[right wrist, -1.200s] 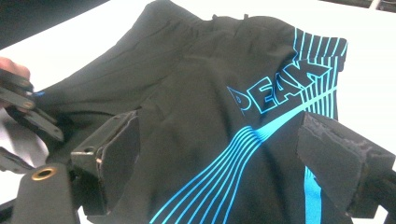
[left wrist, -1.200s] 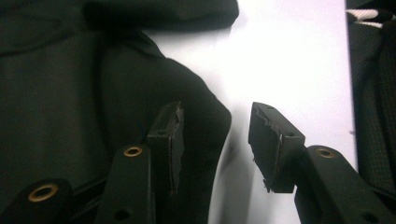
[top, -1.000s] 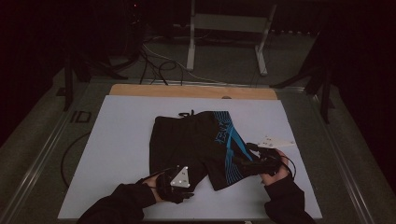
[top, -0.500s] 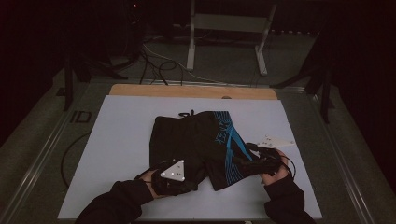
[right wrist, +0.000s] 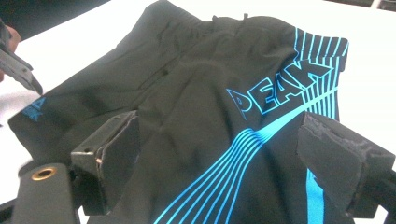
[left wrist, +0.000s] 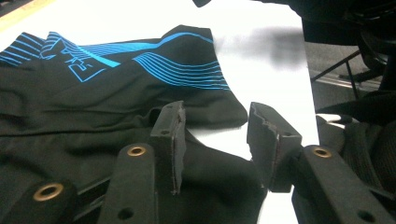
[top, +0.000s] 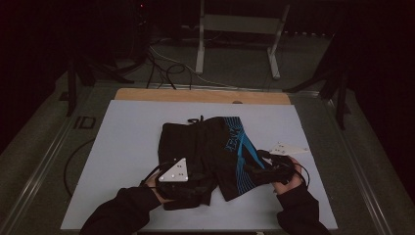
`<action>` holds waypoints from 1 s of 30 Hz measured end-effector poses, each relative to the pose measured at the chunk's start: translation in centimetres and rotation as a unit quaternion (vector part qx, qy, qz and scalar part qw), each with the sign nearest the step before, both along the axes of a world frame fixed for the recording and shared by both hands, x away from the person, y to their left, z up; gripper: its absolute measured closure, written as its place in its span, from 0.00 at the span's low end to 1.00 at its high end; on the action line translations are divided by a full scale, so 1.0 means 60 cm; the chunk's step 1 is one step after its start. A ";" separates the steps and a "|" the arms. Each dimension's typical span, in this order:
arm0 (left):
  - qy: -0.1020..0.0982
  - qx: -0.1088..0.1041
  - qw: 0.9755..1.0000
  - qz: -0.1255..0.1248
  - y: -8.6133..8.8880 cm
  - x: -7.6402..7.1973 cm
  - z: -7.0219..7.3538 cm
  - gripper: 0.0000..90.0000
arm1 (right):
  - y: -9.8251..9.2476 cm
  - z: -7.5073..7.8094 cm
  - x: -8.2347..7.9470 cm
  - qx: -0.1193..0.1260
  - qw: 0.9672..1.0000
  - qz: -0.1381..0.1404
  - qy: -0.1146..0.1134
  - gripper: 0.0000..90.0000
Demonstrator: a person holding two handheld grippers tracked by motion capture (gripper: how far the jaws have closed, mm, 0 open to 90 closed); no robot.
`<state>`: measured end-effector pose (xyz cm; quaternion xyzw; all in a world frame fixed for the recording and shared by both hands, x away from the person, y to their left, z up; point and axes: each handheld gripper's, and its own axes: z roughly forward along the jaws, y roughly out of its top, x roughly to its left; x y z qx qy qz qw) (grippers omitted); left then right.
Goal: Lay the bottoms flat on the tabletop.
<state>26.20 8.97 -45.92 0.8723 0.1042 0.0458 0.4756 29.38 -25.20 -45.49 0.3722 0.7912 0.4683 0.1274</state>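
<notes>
We hold both grippers, left gripper [top: 188,188] and right gripper [top: 254,171], gaping and empty (nothing pinched) over the black shorts' [top: 205,147] near hems.

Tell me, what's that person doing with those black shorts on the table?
A person is working on a pair of black shorts with blue stripes, spread on a white table. Each hand holds a gripper. The left gripper sits at the near edge of one leg, jaws open with the fabric's edge between them. The right gripper is over the striped leg, jaws also open. Neither has pinched the cloth yet; it may be about to fold them.
</notes>
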 end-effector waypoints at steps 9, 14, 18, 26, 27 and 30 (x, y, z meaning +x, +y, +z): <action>0.001 0.024 0.999 -0.023 -0.040 -0.014 -0.020 0.62 | 0.000 -0.001 0.000 0.000 1.000 0.000 0.001 0.15; -0.005 0.025 0.998 -0.062 -0.093 -0.026 -0.016 0.62 | -0.001 -0.003 -0.001 -0.003 1.000 0.000 0.002 0.15; -0.008 0.053 0.996 -0.069 -0.132 -0.024 -0.031 0.62 | -0.003 -0.002 -0.003 -0.008 1.000 0.006 -0.001 0.15; -0.008 0.123 0.992 -0.030 -0.163 -0.006 -0.079 0.65 | -0.061 -0.016 -0.007 -0.013 1.000 0.008 0.000 0.15; -0.010 0.129 0.991 -0.026 -0.164 -0.007 -0.083 0.67 | -0.067 -0.020 -0.009 -0.016 1.000 0.007 0.013 0.15; -0.012 0.137 0.990 -0.020 -0.165 -0.008 -0.092 0.72 | -0.079 -0.033 -0.010 -0.015 0.999 0.006 0.044 0.15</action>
